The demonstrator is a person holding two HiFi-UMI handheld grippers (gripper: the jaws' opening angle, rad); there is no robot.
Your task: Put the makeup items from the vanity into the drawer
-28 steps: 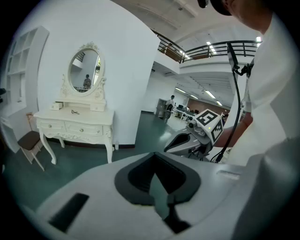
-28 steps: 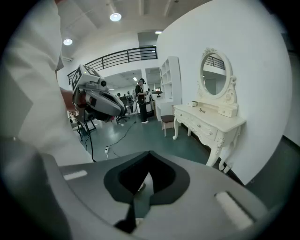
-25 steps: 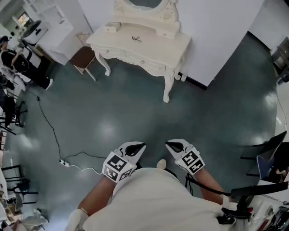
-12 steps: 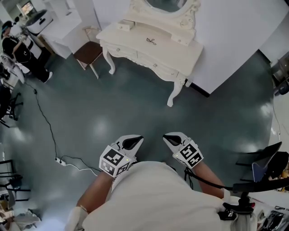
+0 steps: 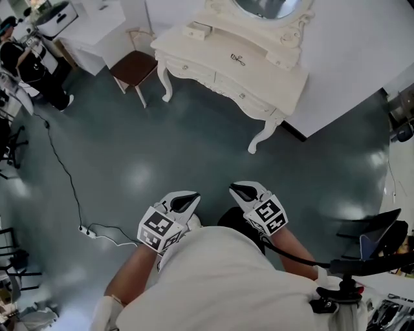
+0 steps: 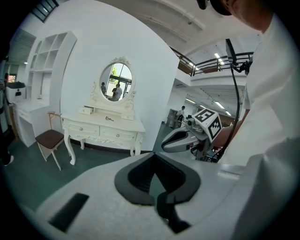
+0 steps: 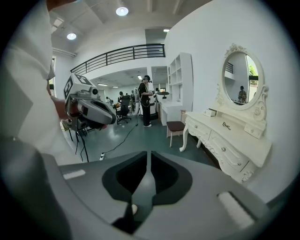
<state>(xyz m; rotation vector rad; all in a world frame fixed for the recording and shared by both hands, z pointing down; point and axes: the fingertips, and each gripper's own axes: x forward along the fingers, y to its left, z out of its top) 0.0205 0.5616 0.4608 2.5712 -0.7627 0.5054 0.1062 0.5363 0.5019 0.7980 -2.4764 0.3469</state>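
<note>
Both tools: left tool [image 5: 187, 198] and right tool [image 5: 239, 189] were held close to the body, jaws together, nothing between them.
Makeup: a small dark item [image 5: 237, 60] lay mid-tabletop [image 5: 268, 72], well apart from the tools.
Drawers: the drawers [image 5: 226, 85] looked closed.
Progress: apparently nothing stowed yet; reaching, opening and loading all remained.
Unclear: the item was too small to identify; the mirror [image 5: 268, 6] was cut off.

Looking like staged bedroom corner inside big open lab or studio hall. Cream vanity [image 5: 233, 71] standing against white partition wall [image 5: 349, 52], oval mirror [image 6: 116, 86] topping it, wooden chair [image 5: 132, 68] sitting beside. Beyond set: mezzanine railing [image 7: 122, 54] running overhead, ceiling lights [image 7: 123, 11] glowing, person [image 7: 146, 101] standing near white shelving [image 7: 180, 79], cable [image 5: 65, 174] trailing to power strip [image 5: 87, 231] across grey-green floor [image 5: 194, 149].
</note>
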